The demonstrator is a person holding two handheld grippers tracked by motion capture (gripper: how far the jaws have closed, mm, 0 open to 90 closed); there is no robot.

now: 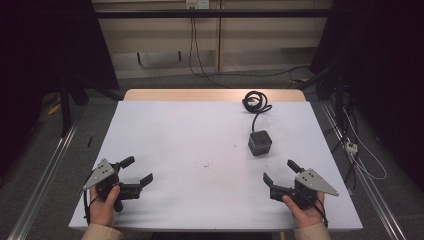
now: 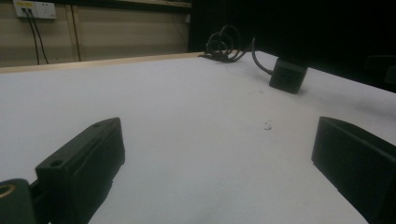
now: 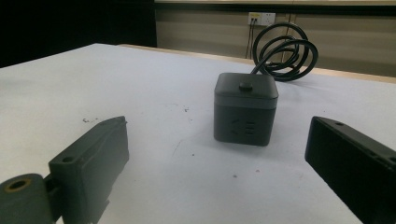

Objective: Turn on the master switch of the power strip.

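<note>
A dark cube-shaped socket block (image 3: 246, 108) stands upright at the centre of the frame on the white table (image 3: 93, 79); its black cable (image 3: 284, 46) lies coiled behind it, upper right; the right gripper (image 3: 217, 158) holds its jaws wide apart at the bottom corners, gripping nothing; faint specks, perhaps dirt, dot the surface.

No words, brand names or numbers can be read anywhere. The only marking is a set of pale symbols on the front face of the dark cube-shaped power block (image 3: 246, 108), which stands toward the table's far right edge; they are too small to make out.
</note>
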